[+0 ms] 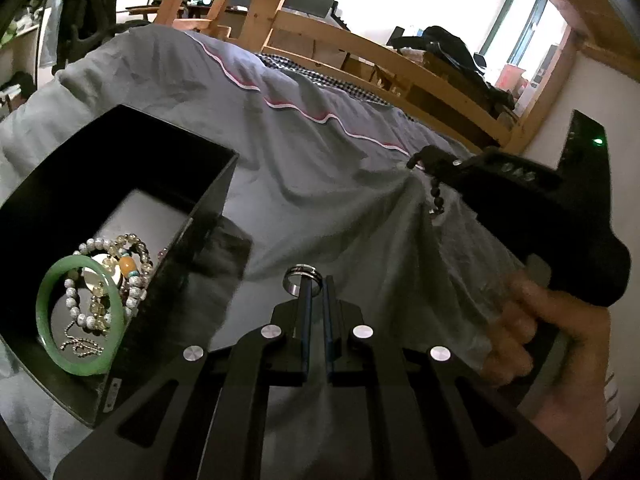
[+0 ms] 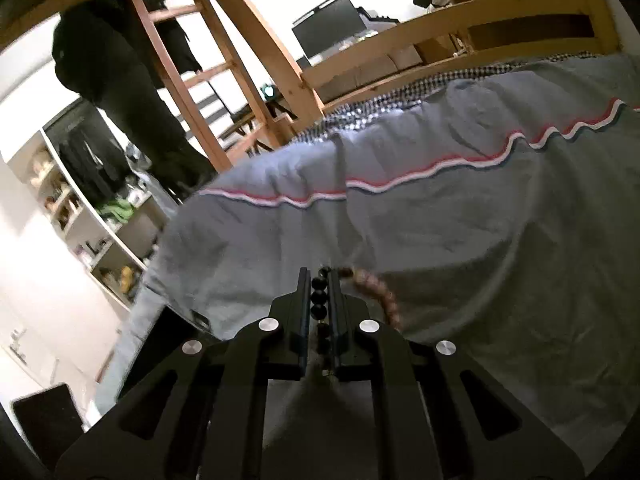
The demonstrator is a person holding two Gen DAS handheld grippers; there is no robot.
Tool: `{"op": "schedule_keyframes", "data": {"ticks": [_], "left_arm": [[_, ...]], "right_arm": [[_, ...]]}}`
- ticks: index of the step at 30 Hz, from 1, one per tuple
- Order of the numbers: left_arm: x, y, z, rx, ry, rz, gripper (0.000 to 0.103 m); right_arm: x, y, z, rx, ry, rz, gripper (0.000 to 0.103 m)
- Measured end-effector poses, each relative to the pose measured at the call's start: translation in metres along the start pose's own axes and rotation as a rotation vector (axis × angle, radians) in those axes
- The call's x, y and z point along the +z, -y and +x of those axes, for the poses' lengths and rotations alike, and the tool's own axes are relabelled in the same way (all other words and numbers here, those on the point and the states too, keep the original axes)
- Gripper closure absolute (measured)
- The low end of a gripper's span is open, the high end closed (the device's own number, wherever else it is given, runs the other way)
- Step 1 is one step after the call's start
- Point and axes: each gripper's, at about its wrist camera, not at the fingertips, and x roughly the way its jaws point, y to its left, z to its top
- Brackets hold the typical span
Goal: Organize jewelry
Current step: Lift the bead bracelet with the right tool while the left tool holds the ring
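Nearest the left wrist camera, the left gripper point(image 1: 316, 280) is closed on a steel ring point(image 1: 302, 279), pinched at its fingertips above the grey blanket point(image 1: 320, 184). Just left of it sits a black box point(image 1: 132, 216) holding a green bangle point(image 1: 80, 316), bead bracelets point(image 1: 120, 264) and a thin chain point(image 1: 80, 344). To the right, a hand point(image 1: 552, 336) grips the right gripper point(image 2: 320, 276), whose fingers are clamped on a string of black beads point(image 2: 319, 298); its brown part point(image 2: 380, 288) trails off to the right over the blanket

Polished metal ring point(image 1: 302, 280), glossy green bangle point(image 1: 80, 312); matt black box point(image 1: 120, 184), wrinkled grey cloth duvet point(image 1: 320, 184), varnished wooden bed frame point(image 1: 360, 52)
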Motion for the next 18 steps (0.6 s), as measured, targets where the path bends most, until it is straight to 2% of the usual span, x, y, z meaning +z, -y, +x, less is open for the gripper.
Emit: {"op": "schedule_keyframes", "data": {"ticks": [7, 10, 12, 13, 15, 17, 18], "left_arm": [[0.000, 0.000, -0.004, 0.000, 0.010, -0.007, 0.098], [0.001, 0.001, -0.007, 0.001, 0.018, -0.006, 0.098], [0.001, 0.001, -0.008, 0.000, 0.019, -0.009, 0.098], [0.000, 0.001, -0.007, -0.001, 0.015, -0.011, 0.098], [0.000, 0.002, -0.007, 0.000, 0.011, -0.011, 0.098], [0.001, 0.002, -0.007, 0.000, 0.011, -0.007, 0.098], [0.001, 0.002, -0.007, 0.000, 0.011, -0.006, 0.098]], "right_arm": [[0.008, -0.004, -0.015, 0.081, 0.051, 0.049, 0.094], [0.011, -0.010, -0.017, 0.041, 0.047, 0.013, 0.094], [0.011, -0.012, -0.009, -0.060, -0.014, -0.033, 0.092], [0.005, -0.010, 0.005, -0.114, -0.094, -0.068, 0.089], [-0.010, -0.007, 0.025, -0.150, -0.180, -0.116, 0.055], [-0.025, -0.009, 0.041, -0.197, -0.220, -0.179, 0.056], [-0.036, -0.012, 0.054, -0.215, -0.263, -0.220, 0.066]]}}
